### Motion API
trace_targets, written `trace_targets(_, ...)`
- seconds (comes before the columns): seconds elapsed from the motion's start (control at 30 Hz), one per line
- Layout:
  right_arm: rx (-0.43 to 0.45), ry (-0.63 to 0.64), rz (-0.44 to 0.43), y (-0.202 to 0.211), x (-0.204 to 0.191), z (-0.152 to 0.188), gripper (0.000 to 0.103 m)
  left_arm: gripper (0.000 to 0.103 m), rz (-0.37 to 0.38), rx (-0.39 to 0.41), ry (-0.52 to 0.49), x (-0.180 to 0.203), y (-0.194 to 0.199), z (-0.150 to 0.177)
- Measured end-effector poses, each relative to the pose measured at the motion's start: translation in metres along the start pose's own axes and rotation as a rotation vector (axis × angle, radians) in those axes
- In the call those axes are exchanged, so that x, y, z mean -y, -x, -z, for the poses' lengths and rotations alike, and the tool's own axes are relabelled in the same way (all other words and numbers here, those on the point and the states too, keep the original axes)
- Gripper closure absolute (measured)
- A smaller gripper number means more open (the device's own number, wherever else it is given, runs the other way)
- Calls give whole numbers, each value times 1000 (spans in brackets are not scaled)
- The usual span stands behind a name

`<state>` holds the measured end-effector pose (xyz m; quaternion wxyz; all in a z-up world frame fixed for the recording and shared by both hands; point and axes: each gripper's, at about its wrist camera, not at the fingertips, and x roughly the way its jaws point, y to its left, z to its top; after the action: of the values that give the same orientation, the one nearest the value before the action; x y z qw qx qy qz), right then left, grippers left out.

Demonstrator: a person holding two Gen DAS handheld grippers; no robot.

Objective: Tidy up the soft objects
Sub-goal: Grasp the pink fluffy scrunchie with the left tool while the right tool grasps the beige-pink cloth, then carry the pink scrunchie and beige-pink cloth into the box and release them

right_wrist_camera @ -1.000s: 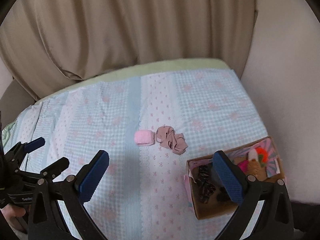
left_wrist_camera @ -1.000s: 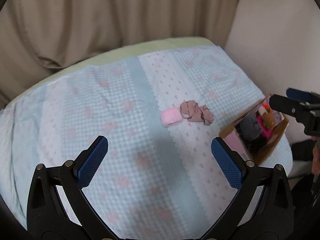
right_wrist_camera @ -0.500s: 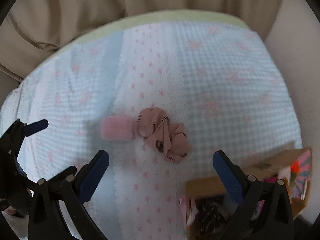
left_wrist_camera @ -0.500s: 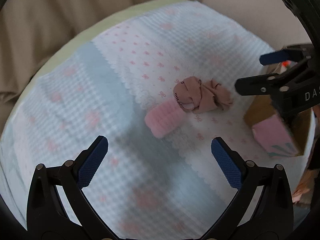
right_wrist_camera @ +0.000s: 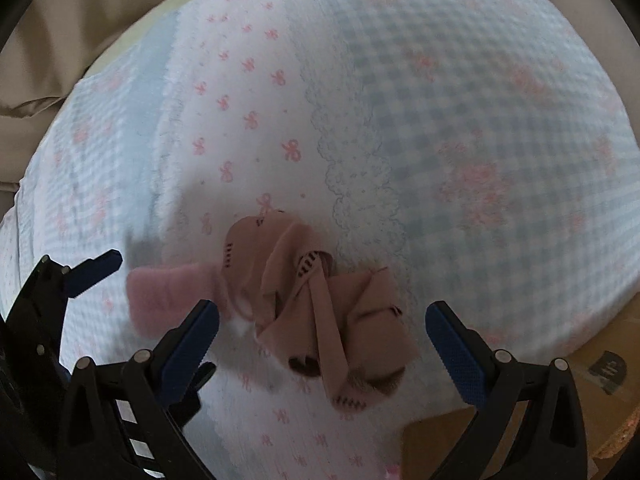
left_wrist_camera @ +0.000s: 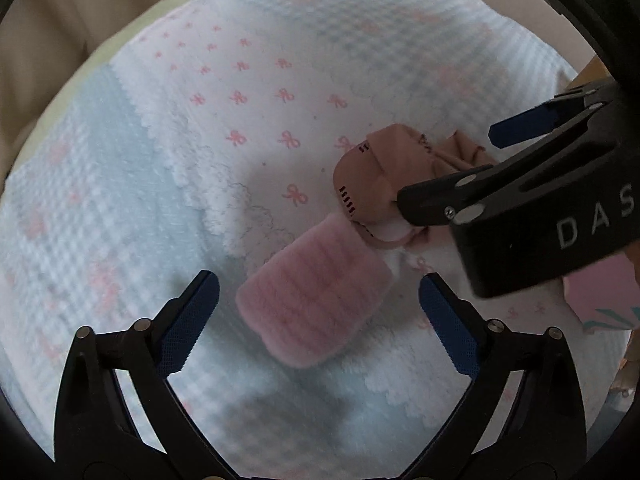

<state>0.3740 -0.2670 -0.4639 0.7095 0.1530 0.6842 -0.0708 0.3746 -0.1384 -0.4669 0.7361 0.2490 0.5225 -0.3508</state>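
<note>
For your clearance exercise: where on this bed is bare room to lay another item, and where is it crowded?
Free: the blue checked bedspread beyond the tan sock, and the blue stripe beside the pink sock. Crowded: around both socks, where the left gripper and right gripper hover, and by the box.

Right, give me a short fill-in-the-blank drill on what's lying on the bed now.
1. The fuzzy folded sock between the left gripper's jaws is ____ in colour.
2. The crumpled tan sock lies between the ____ gripper's jaws.
3. The bedspread is printed with small pink ____.

Missing words: pink; right; bows
</note>
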Motion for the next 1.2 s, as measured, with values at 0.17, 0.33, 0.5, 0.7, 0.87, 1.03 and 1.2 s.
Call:
trace_targets(0.17,-22,-53,-15,-20,2,0,13,29,17,-26,19,-6,-22,-1)
trace_targets(0.33,19,-49,29,-23,-2,7,30,42,47,-23,43,-10,-31,2)
trace_targets(0.5,52,-60,-18,-16,-4,17,61,52,62,-5,85,-18,-23,4)
trace_targets(0.7,95,-74,-55,-1,-1,31,72,59,56,8,114,-32,-10,10)
trace_targets(0.87,141,-77,-73,26,-1,42,73,60,41,18,145,-36,9,16)
trace_targets(1.03,193,-57,-79,66,-3,52,73,60,25,49,186,-39,47,25)
trace_targets(1.2,246,-37,-88,108,-13,69,73,60,4,100,223,-31,96,34)
